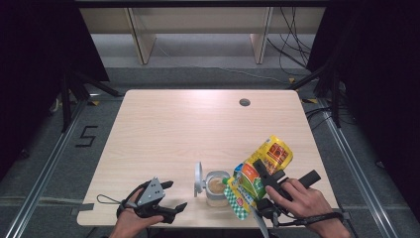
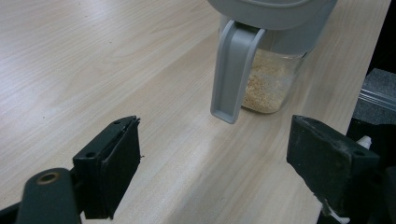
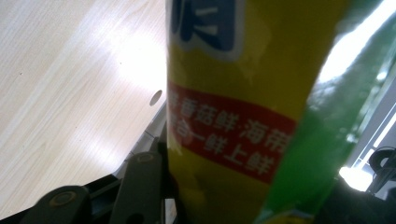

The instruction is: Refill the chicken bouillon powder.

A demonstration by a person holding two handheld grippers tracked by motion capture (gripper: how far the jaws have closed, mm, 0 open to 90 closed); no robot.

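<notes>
Left hand (image 1: 130, 214) came in low at the near left, palm down over the left gripper (image 1: 174, 196), which pointed right, jaws spread wide and holding nothing. Right hand (image 1: 302, 199) sat at the near right, wrapped around the right gripper (image 1: 258, 171); it angled up-left, jaws pressed against a packet (image 1: 260, 174).

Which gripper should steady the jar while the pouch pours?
Left. The left gripper is open and empty beside the jar, whose handle faces it. The right gripper is shut on the pouch.
</notes>
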